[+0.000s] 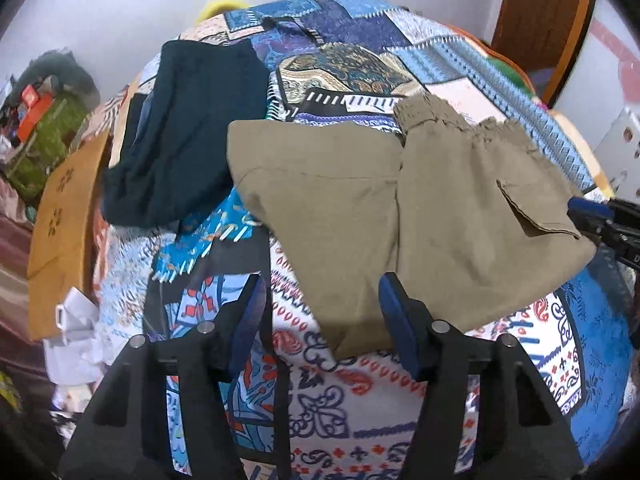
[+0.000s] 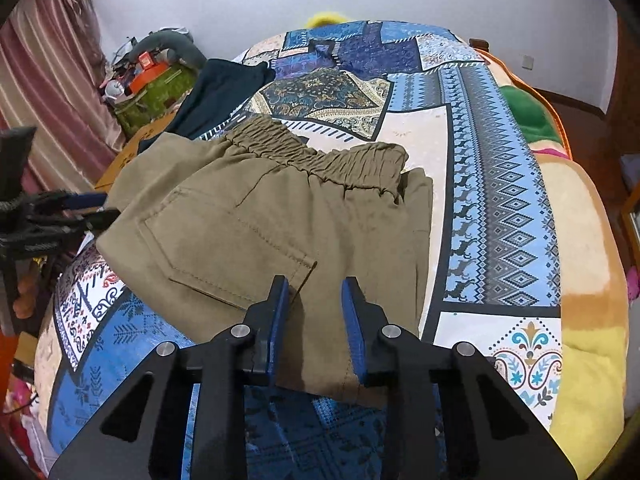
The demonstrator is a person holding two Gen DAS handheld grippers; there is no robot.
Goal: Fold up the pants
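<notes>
While the khaki pants [image 2: 280, 216] lie partly folded on the patterned bedspread [image 2: 500, 208], both grippers sit at the near edge of the cloth. Right gripper [image 2: 314, 300]: fingers narrowly apart, the hem of the pants lying in the gap between the blue pads [image 2: 356, 320]; whether the pads actually press the fabric I cannot tell, a strip of cloth shows free between them. Left gripper [image 1: 324, 312]: fingers about half apart, not clamped; the lower corner of the pants reaches down between them, closer to the right-hand pad [image 1: 396, 320] than to the other.

Key relation: the garment spreads away from both sets of fingertips, waistband [image 2: 320, 156] at the far end, back pocket [image 2: 228, 240] just ahead of and left of the right fingers. Long axis, as I judge it, runs roughly across the left gripper's line, the leg portion trailing toward its far left. Right gripper is nearer to a usable edge.

A dark teal garment [image 1: 188, 132] lies beyond the left fingers, touching the khaki cloth's far corner.

Judgement: next fold needs both near-edge grips secured first.
</notes>
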